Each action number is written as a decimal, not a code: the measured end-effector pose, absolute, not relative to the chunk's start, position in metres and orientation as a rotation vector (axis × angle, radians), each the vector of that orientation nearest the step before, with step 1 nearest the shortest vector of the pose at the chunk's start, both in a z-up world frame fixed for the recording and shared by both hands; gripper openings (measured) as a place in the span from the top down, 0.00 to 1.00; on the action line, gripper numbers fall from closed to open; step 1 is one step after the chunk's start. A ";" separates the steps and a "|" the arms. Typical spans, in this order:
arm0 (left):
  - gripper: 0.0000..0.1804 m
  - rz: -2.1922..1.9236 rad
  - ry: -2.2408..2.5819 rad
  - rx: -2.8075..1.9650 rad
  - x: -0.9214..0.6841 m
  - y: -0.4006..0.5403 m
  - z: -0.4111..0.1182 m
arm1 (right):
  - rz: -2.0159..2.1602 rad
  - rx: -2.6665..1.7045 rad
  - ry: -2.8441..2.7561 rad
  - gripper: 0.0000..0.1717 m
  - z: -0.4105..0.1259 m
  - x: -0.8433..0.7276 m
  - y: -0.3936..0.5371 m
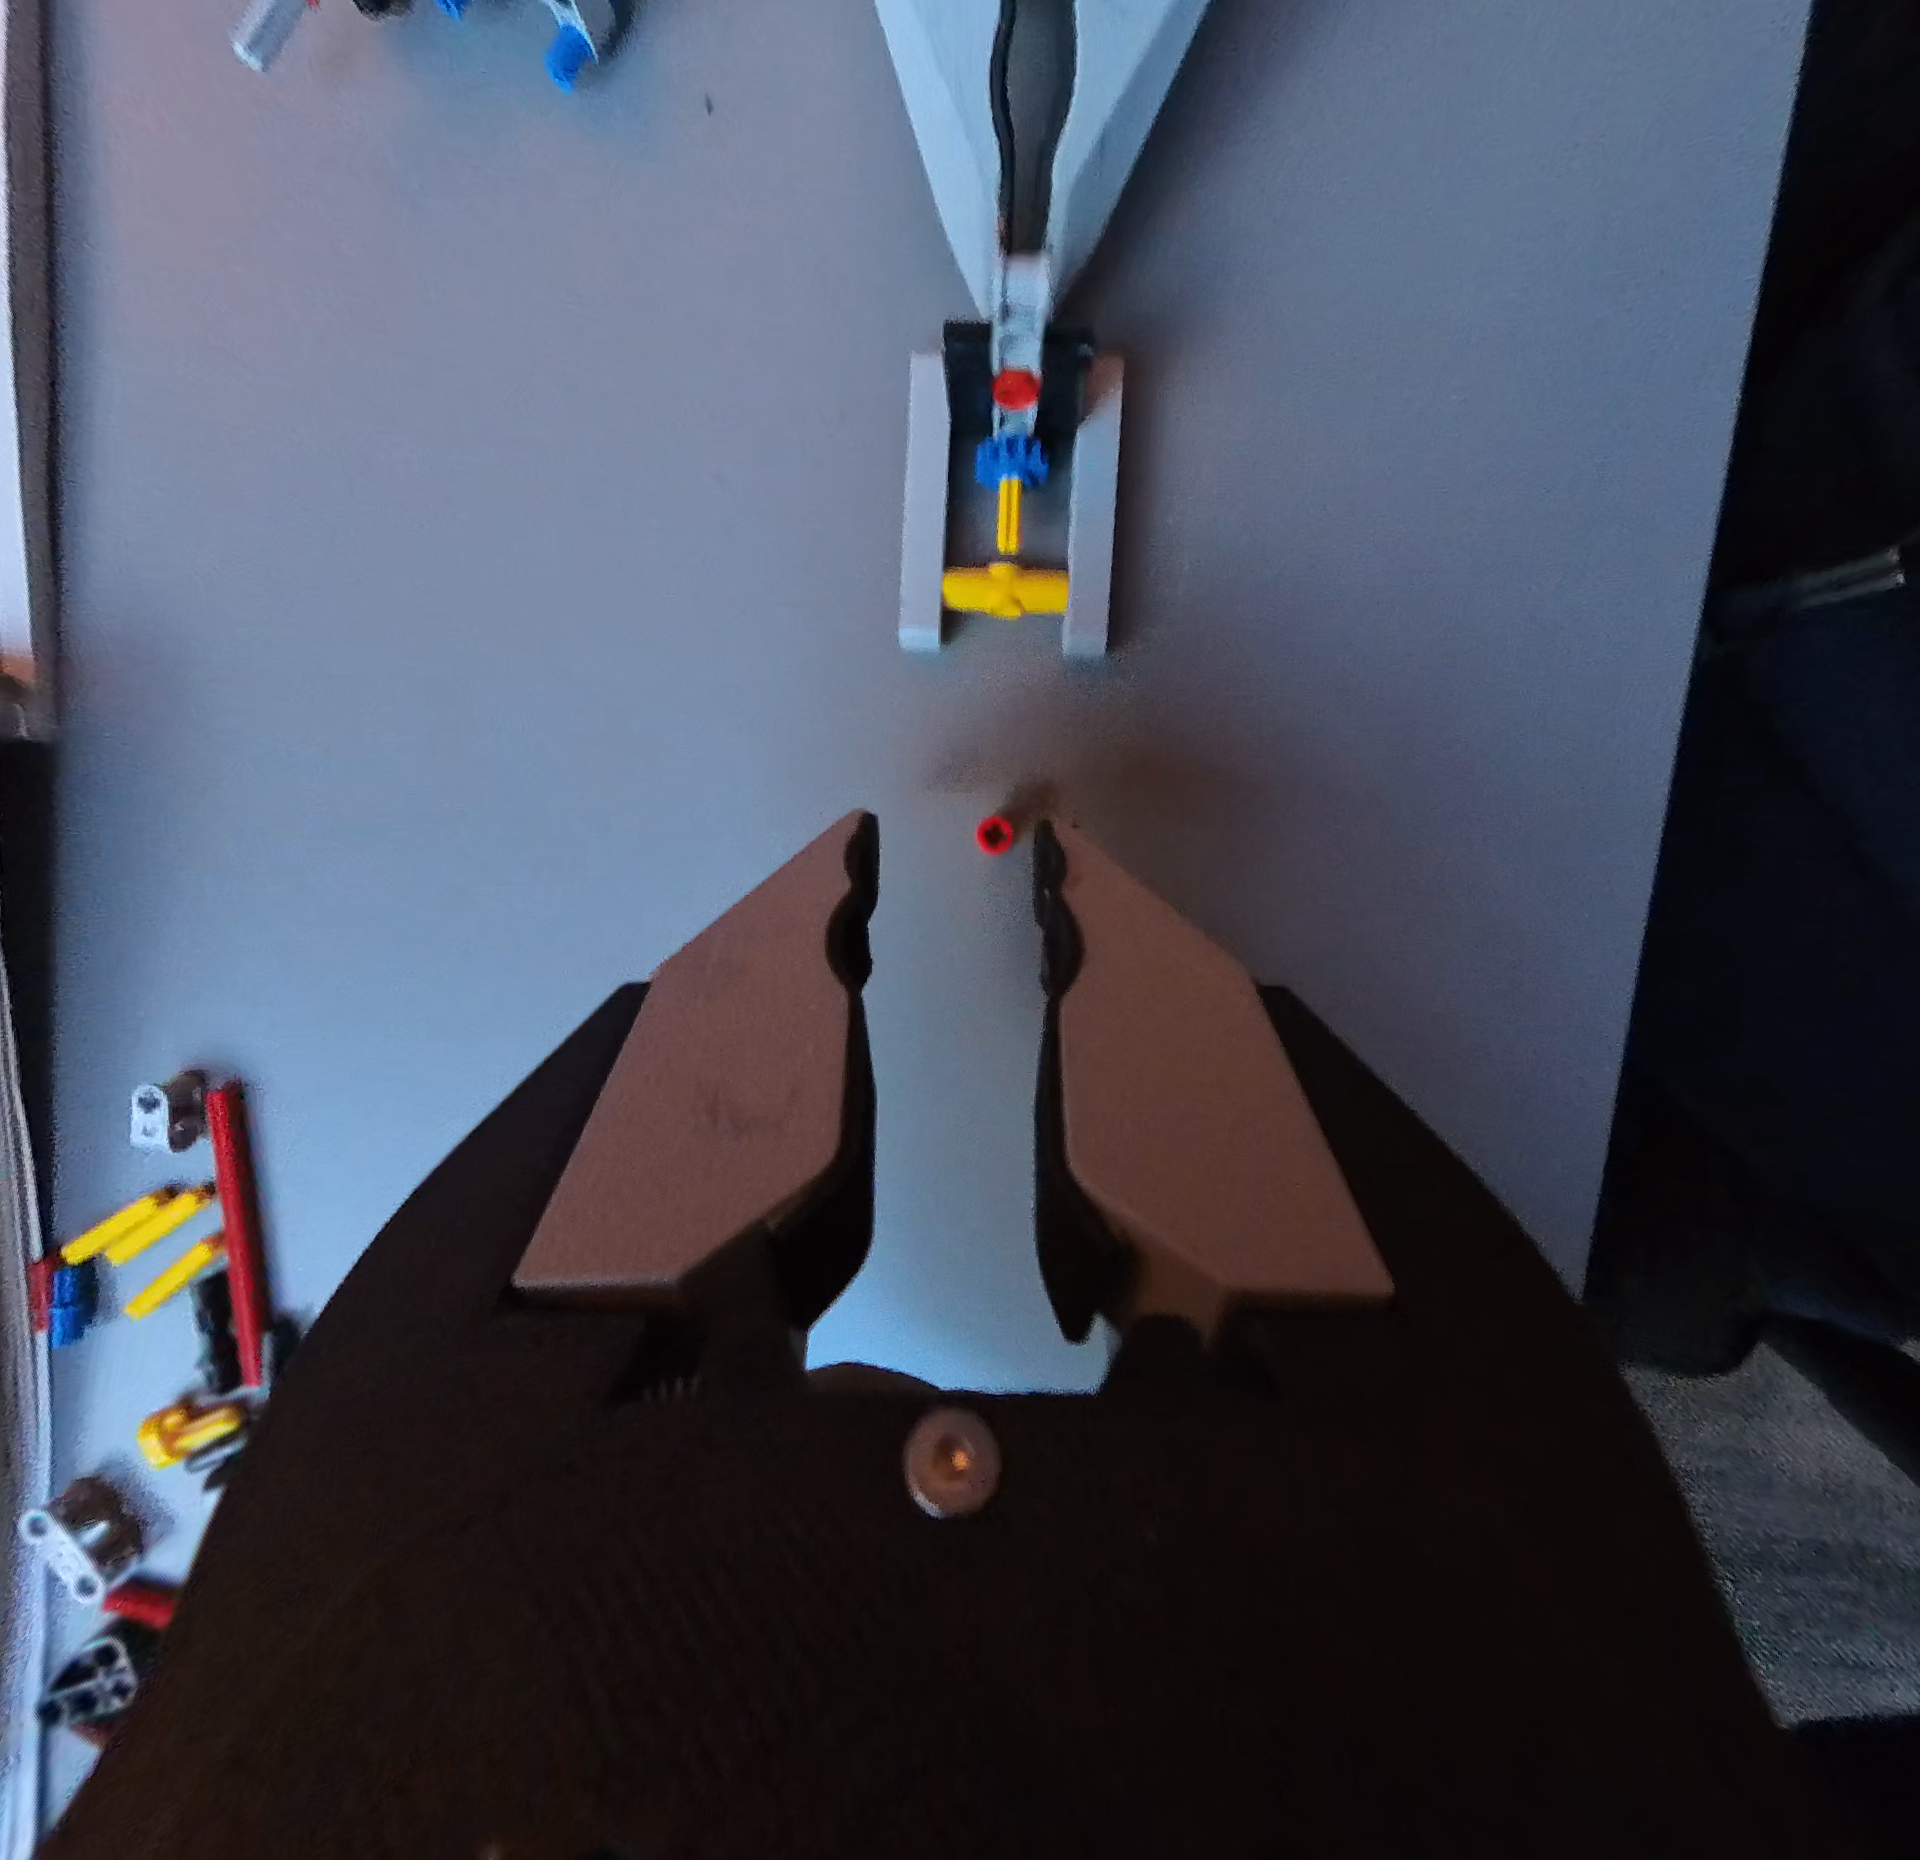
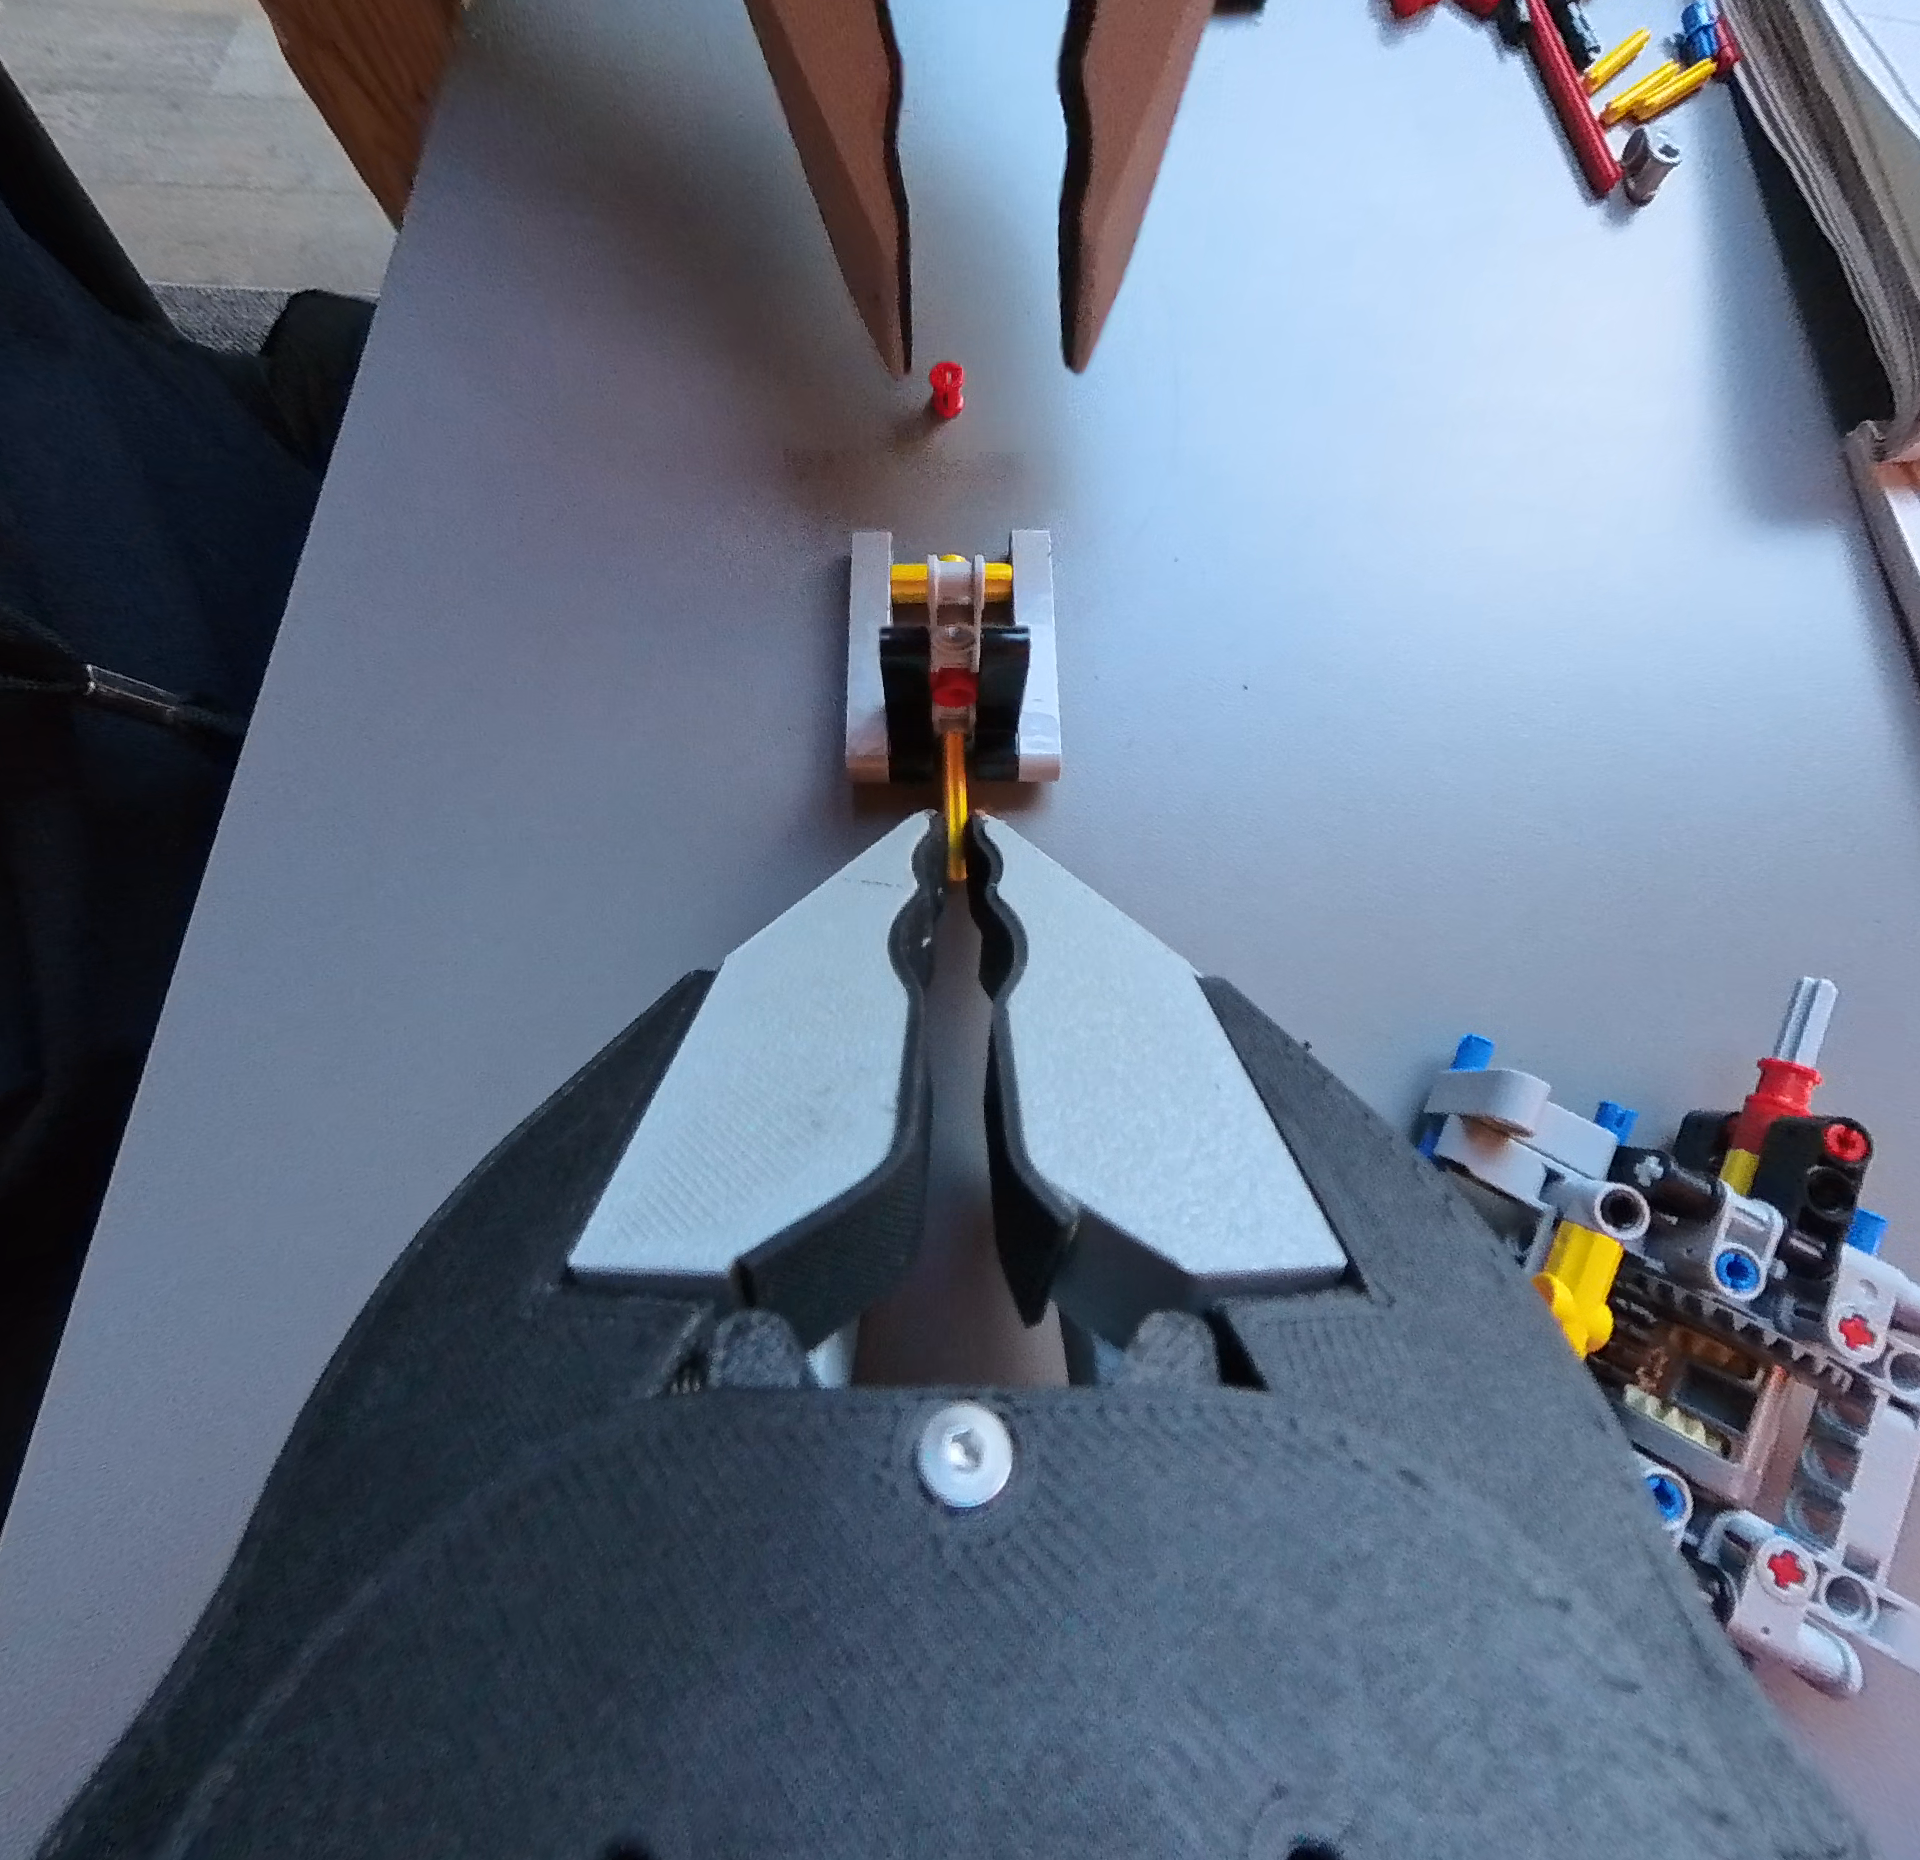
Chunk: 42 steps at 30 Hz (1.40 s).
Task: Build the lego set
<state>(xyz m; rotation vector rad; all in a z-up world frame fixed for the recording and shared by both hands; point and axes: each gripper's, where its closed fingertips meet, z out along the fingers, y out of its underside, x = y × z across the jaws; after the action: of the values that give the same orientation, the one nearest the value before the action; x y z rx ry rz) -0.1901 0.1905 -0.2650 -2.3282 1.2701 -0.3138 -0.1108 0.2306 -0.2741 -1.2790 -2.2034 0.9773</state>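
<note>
Grey table [image 2: 1351, 563], bearing a big toy-brick model [image 2: 1714, 1291] at one edge and a heap of loose pieces [image 1: 177, 1239] at another. Near the middle, a small brick frame [image 2: 951, 657], flat on the top. Right gripper [image 2: 954, 823]: pinches the yellow rod [image 2: 954, 782] sticking out of that frame, pads pressing both sides. Left gripper [image 1: 956, 834]: moderately spread, holds nothing, hovers opposite. Just at its tips, on the table, a small red sleeve [image 1: 994, 834], not squeezed.

Red bush [image 2: 947, 388], yellow axle [image 2: 954, 834], grey table [image 2: 1351, 563], brown claw [image 1: 956, 834]
</note>
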 end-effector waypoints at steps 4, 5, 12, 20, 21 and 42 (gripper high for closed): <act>0.88 -0.398 1.214 -2.365 -0.193 0.184 -0.267 | 0.989 -1.289 -2.205 1.00 -0.274 -0.111 0.231; 0.89 -0.403 1.213 -2.367 -0.192 0.183 -0.267 | 0.990 -1.289 -2.205 1.00 -0.274 -0.111 0.231; 0.94 -0.394 1.235 -2.354 -0.187 0.183 -0.271 | 0.988 -1.281 -2.209 1.00 -0.274 -0.110 0.230; 0.97 -0.390 1.233 -2.339 -0.186 0.185 -0.274 | 0.987 -1.280 -2.209 1.00 -0.274 -0.110 0.230; 0.97 -0.383 1.235 -2.331 -0.185 0.186 -0.274 | 0.986 -1.279 -2.209 1.00 -0.274 -0.110 0.230; 0.98 -0.412 1.159 -2.019 -0.136 0.210 -0.264 | 0.981 -1.264 -2.213 1.00 -0.274 -0.107 0.231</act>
<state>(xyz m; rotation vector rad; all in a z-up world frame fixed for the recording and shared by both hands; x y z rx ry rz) -0.1360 0.2097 -0.2644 -2.0187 1.1587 -0.4121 -0.1067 0.2310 -0.2737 -1.2644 -2.2129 0.9807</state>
